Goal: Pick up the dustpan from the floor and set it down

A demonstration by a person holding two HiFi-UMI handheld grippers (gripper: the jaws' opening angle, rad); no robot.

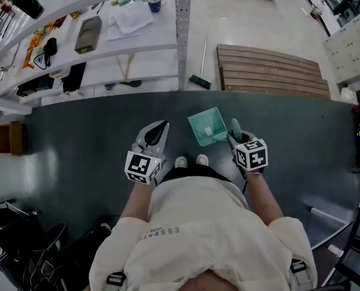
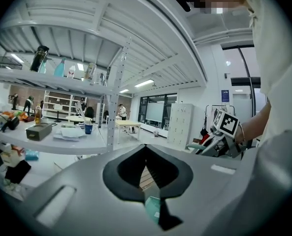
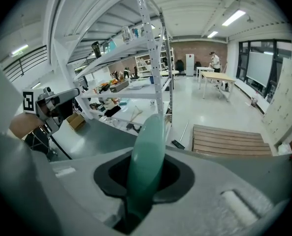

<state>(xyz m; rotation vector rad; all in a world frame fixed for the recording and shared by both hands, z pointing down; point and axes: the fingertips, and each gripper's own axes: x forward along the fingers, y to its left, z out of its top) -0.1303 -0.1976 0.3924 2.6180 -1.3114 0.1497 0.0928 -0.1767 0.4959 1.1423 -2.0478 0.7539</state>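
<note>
The right tool (image 1: 236, 139) clenches the handle of the teal plastic dustpan (image 1: 205, 128), whose scoop hangs just ahead of it. By the look of it, the grip should stay firm and the scoop level. The left tool (image 1: 161, 128) is closed on nothing.

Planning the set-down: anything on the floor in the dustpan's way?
Nothing visible. The right tongs grip the dustpan by its handle; the dark floor around it is bare. Shoes sit nearer the person, the broom farther off.

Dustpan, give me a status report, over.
Right gripper shut on the dustpan handle. Left gripper shut, nothing in it. Broom and wooden pallet lie farther ahead, apart from the dustpan.
</note>
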